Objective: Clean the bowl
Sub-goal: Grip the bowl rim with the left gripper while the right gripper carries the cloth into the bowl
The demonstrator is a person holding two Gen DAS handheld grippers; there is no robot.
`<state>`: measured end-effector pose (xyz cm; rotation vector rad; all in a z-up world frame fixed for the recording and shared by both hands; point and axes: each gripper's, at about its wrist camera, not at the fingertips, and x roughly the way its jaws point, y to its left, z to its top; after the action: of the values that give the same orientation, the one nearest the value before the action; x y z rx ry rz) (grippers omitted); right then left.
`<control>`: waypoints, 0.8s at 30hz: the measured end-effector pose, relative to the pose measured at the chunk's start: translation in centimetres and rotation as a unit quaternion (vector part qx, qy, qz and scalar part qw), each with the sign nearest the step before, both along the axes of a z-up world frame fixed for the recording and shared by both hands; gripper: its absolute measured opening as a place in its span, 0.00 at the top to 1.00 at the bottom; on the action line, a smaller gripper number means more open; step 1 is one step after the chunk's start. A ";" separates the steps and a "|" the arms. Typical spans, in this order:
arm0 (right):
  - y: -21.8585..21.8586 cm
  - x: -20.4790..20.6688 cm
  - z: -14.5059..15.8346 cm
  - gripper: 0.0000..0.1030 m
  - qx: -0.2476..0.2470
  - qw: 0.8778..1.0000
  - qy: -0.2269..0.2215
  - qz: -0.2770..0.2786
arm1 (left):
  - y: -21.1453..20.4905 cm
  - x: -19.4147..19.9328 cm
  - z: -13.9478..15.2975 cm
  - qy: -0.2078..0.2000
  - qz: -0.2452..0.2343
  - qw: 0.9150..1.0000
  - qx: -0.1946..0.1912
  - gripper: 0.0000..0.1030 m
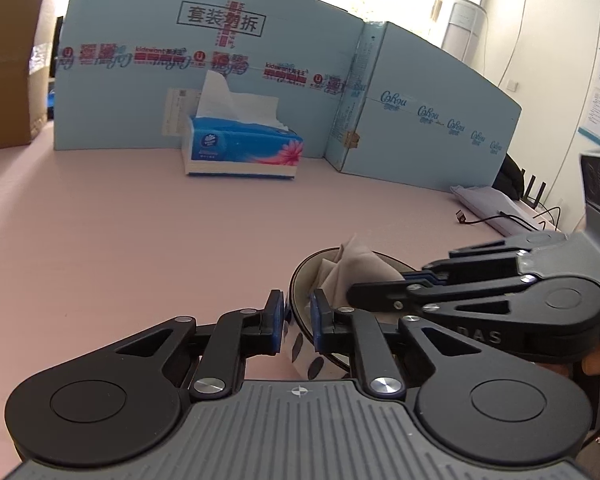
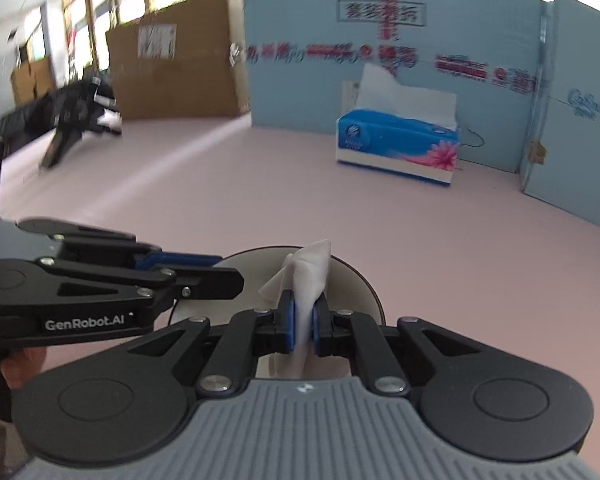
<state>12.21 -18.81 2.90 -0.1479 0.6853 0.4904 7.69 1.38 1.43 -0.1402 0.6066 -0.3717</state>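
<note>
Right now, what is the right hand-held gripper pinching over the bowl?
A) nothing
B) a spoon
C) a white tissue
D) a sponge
C: the right hand-held gripper has its blue pads closed on a crumpled white tissue above the bowl.

A pink table (image 1: 140,240) carries everything. The bowl (image 1: 300,280) sits near its front edge. Well behind it stands a blue tissue box (image 1: 242,148), set close to a folded light-blue cardboard screen (image 1: 260,92). A brown carton (image 1: 8,60) rests at the far left, and papers (image 1: 484,202) with a black cable (image 1: 480,220) lie at the right.
</note>
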 end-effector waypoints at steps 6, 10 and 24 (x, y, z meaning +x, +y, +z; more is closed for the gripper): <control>0.8 1.2 -0.8 0.87 -0.032 0.999 0.034 0.025 | 0.2 0.0 -0.2 -0.003 -0.008 1.000 -0.006 0.81; 1.9 1.2 -0.8 0.85 -0.047 0.997 0.037 0.045 | 0.3 0.0 -0.2 -0.003 -0.008 1.000 -0.010 0.80; 2.2 0.9 -0.3 0.84 -0.033 0.990 0.087 0.108 | 0.3 0.0 -0.3 -0.004 -0.010 1.000 -0.011 0.80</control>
<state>13.14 -16.62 2.58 -0.2462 0.8613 0.6952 7.72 1.68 1.14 -0.1530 0.5966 -0.3978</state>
